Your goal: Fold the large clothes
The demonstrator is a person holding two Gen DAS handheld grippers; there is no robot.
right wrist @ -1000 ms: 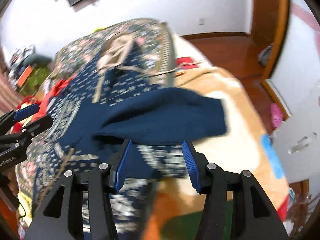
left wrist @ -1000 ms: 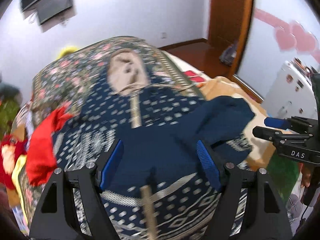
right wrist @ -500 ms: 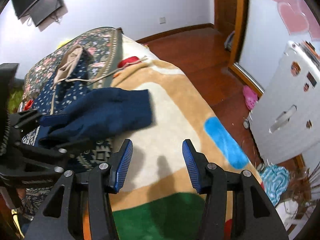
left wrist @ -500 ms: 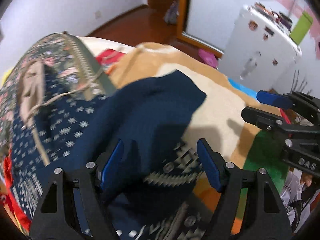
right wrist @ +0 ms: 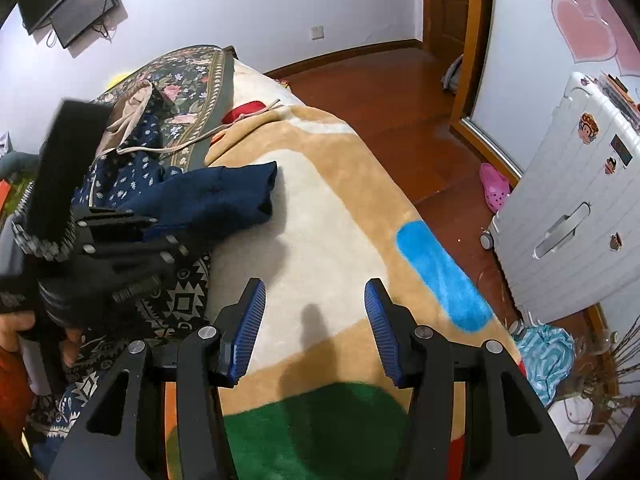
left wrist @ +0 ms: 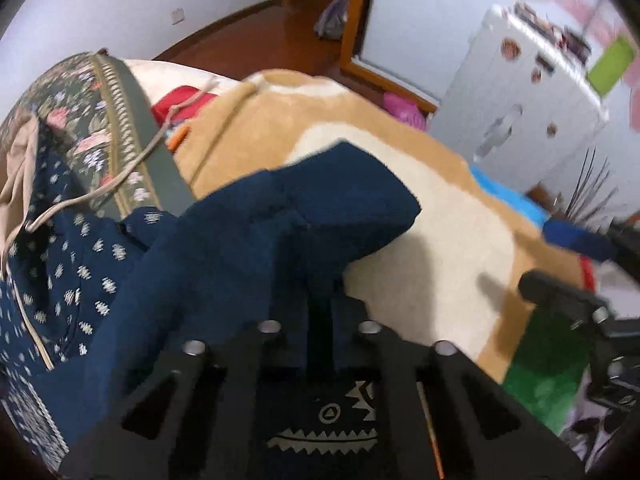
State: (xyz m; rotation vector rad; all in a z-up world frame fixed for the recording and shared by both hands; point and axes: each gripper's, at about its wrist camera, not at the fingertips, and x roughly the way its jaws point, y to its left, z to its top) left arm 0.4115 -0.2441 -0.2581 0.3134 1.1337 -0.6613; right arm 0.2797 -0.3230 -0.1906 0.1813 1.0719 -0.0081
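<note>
A: A bedroom with pale walls and a red-brown wooden floor (right wrist: 384, 92). The bed carries a fleecy tan-and-cream blanket with a blue patch and a green patch (right wrist: 328, 216), and a dark floral quilt (right wrist: 188, 76) lies at its far end.

B: And the garment?

A: A large navy hooded sweater with small white motifs and a beige drawstring (left wrist: 224, 256) lies on the bed's left side. One plain navy sleeve (right wrist: 224, 196) is folded across, its cuff resting on the cream part of the blanket.

B: What is the left gripper (left wrist: 320, 320) doing?

A: Its jaws have clamped together on the navy fabric at the near end of that sleeve, just above the sweater's patterned hem band. From the right wrist view it shows as a black body (right wrist: 112, 248) at the left edge, sitting on the sweater.

B: The right gripper (right wrist: 316, 320)?

A: Partly spread, nothing between its blue pads (right wrist: 252, 320). It hangs over bare blanket, just right of the sweater's edge, not touching cloth.

B: Anything else around?

A: A white ribbed suitcase with stickers (right wrist: 576, 208) stands on the floor at the right, a pink clog (right wrist: 496, 188) near it, and a dark wall screen (right wrist: 76, 12) at upper left.
</note>
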